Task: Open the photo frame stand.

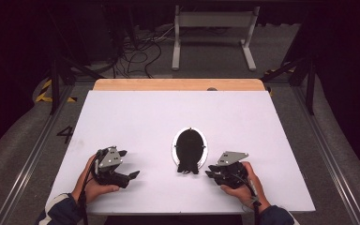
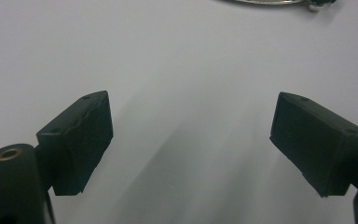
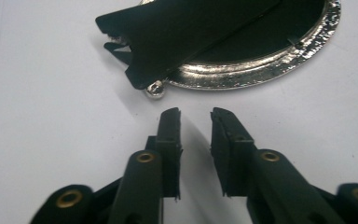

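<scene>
An oval frame (image 1: 190, 140) with a silver rim lies face down on the white table (image 1: 136, 112), black back up. Its black easel stand (image 3: 177, 32) points toward the near edge, and a small silver ball foot (image 3: 154, 89) sits at the rim. My right gripper (image 1: 209, 173) rests just right of the stand's end. In the right gripper view it (image 3: 196, 114) has only a narrow gap between its jaws, nothing in it, and stops just short of the rim (image 3: 261, 70). My left gripper (image 1: 133, 176) lies left of the frame. Its jaws (image 2: 191, 135) stand wide apart over bare table.
A strip of wooden board (image 1: 178, 84) shows along the table's far edge. Beyond it are a white metal stand (image 1: 213, 33) and loose cables (image 1: 136, 51) on the floor. Rails run along both sides of the table.
</scene>
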`<state>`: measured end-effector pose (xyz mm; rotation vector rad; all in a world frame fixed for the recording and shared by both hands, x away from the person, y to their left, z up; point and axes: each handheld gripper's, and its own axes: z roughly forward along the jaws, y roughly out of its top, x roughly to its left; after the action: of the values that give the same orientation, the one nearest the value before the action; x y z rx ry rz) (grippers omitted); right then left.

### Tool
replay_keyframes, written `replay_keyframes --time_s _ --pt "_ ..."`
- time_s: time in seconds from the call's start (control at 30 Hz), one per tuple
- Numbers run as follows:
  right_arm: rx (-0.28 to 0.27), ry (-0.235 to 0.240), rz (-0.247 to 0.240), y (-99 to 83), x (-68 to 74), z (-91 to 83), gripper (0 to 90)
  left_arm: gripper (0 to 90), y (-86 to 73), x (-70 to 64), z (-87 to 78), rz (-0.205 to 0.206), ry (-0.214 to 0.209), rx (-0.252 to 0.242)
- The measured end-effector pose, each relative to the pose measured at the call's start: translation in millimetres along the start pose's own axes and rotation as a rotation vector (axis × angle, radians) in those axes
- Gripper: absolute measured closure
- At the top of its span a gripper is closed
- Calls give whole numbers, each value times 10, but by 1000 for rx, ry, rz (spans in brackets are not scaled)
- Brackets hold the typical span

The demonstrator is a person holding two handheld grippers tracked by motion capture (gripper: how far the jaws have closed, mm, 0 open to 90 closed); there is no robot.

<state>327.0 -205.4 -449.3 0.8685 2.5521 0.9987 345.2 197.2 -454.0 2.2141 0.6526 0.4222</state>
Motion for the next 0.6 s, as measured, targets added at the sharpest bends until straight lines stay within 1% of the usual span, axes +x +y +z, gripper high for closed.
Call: replay_keyframes --time_s 0.03,0.07,0.13,0.17,0.27,0.3,0.4,0.47,0.57,0.6 --pt "0 0 0 0 0 0 766 134 0 0 0 0 0 0" --pt "-8 14 -6 27 24 -10 794 134 8 5 19 -5 5 -5" --pt "-3 15 -8 34 33 -6 797 133 9 9 29 -5 5 -1" --pt "8 11 -14 40 41 6 806 133 4 12 41 -6 6 4" --pt "34 24 -24 54 60 54 824 133 -6 9 58 -6 1 12" --pt "34 40 -27 73 74 63 848 133 -5 7 59 -6 -1 13" --pt "42 52 -35 85 94 76 861 133 -3 3 63 -9 -8 8" --pt "42 49 -38 95 104 85 866 133 0 1 73 -6 -9 10" --pt "52 61 -34 109 110 88 867 132 6 -13 85 -1 -13 18" --pt "54 62 -42 115 110 89 873 132 8 -13 91 0 -15 16"
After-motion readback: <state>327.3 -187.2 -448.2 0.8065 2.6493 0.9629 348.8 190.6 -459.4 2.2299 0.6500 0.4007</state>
